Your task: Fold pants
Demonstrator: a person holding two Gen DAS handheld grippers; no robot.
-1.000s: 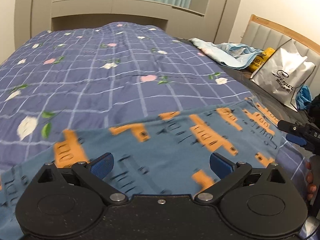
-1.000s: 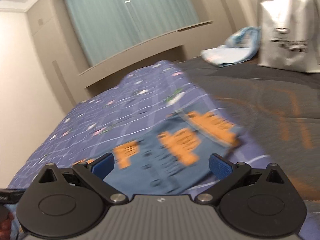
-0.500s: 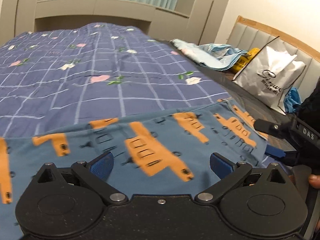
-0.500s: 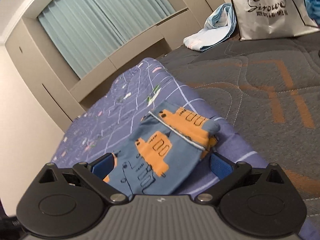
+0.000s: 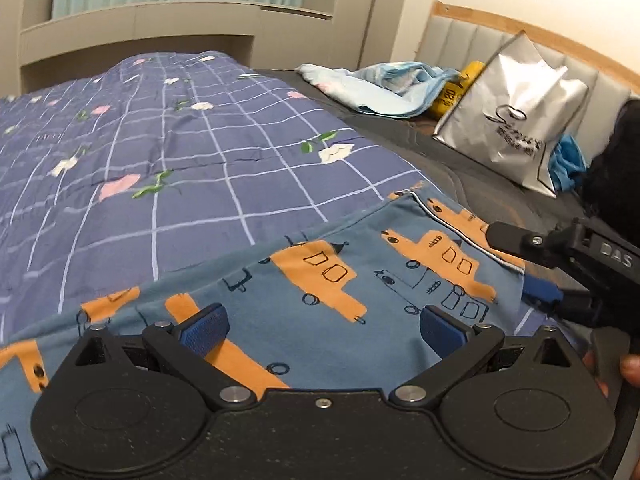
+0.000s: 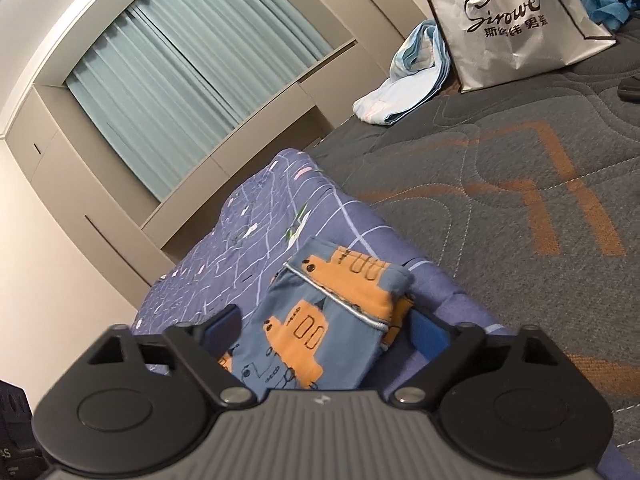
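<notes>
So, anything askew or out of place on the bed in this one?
Mostly clutter: a crumpled light blue cloth and a silver shopping bag sit near the headboard. The pants lie flat on the quilt, waistband end folded over itself.

The pants [image 5: 360, 280] are dusty blue with orange vehicle shapes outlined in dark line and a thin white piping stripe. Under the pants, the quilt [image 5: 180, 160] is purple-blue with a pale grid and pink and white flowers. Beyond the pants, a silver bag [image 6: 516, 20] bears black lettering.
</notes>
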